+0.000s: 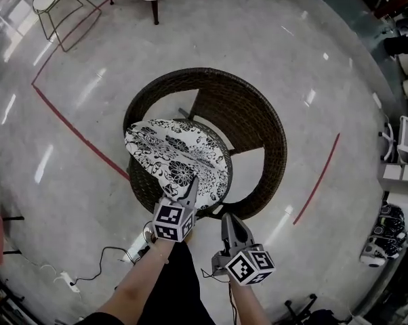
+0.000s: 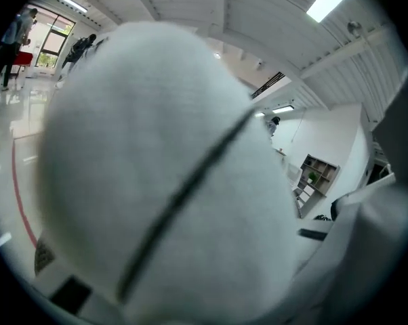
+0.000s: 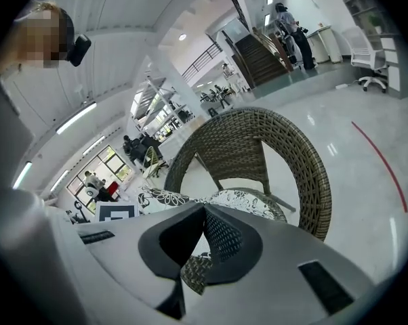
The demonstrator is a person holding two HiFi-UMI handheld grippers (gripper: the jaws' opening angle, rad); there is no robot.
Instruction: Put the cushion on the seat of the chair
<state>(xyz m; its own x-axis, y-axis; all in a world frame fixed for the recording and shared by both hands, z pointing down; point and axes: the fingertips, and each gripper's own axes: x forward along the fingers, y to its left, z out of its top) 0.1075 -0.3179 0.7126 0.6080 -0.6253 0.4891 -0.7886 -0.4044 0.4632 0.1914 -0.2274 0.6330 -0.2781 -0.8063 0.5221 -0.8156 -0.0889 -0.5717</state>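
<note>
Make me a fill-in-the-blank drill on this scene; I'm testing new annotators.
The left gripper clamps a cushion printed black and ___.
The right gripper holds ___.
The tape lines beside the wicker chair are ___.
Missing words: white; nothing; red.

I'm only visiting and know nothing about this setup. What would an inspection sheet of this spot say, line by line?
Surface: glossy pale floor marked with red tape lines.
Job's things: round wicker chair; floral cushion over its seat, gripped at one edge; whether it lies flat cannot be told.
Clutter: nothing seen around the chair.
Grippers: left gripper shut on the cushion; right gripper shut and empty, by the chair's front.
Cables: black cable and power strip on the floor to the person's left.
Surroundings: wire-frame chair further off; people in the distance.
</note>
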